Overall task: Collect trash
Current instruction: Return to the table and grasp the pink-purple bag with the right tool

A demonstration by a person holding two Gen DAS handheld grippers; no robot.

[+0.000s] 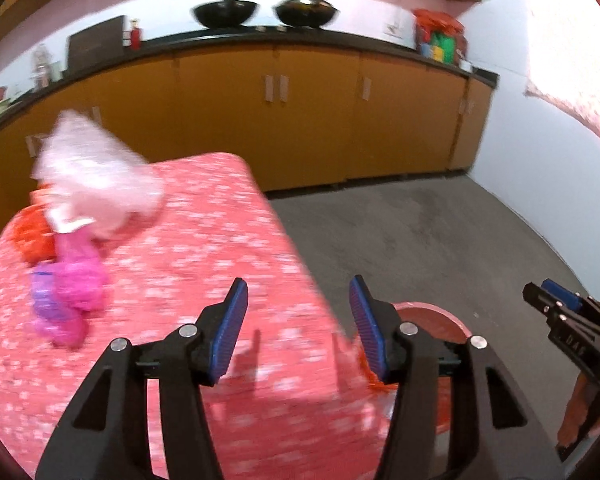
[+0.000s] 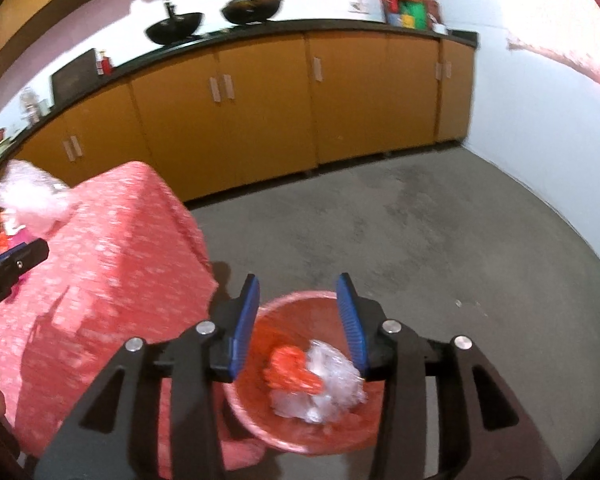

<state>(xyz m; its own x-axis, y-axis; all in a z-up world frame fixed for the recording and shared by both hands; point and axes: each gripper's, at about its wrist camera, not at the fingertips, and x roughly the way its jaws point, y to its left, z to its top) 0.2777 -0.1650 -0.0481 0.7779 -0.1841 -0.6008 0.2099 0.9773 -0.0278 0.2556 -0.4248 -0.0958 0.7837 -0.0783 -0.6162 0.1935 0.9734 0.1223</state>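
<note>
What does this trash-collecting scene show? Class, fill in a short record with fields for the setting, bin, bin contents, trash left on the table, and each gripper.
setting: kitchen, table under a pink cloth
bin: red bin on the floor beside the table
bin contents: orange wrapper, clear plastic
trash left: white bag, pink wrapper, orange wrapper, all on the table
left gripper: open, empty
right gripper: open, empty, above the bin

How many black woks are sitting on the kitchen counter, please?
2. One black wok stands on the counter against the back wall; the second wok sits just to its right. Others may lie outside the view.
</note>
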